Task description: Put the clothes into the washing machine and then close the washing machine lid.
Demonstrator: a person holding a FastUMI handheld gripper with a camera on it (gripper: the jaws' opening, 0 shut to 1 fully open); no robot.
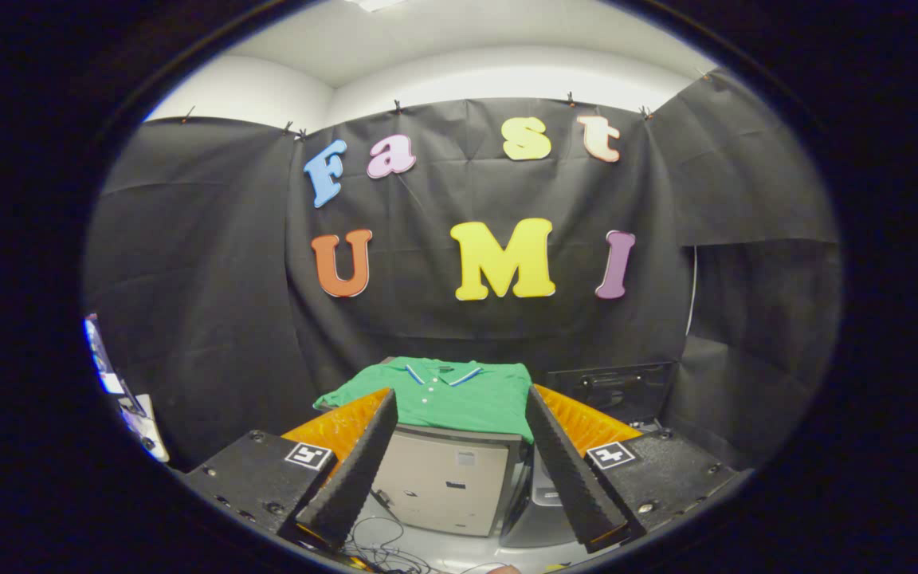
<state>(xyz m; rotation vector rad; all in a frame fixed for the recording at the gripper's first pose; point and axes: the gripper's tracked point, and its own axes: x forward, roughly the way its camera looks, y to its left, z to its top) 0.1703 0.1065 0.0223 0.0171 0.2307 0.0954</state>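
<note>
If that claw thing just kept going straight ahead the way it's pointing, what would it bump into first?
Probably the green shirt, which lies beyond the open gripper on top of a grey box. Depth is hard to judge; a slightly lower line would meet the box front instead.

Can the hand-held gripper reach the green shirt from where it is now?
Probably yes. The hand-held gripper is open, and the green shirt lies spread on the box beyond its fingers, with nothing between them.
</note>
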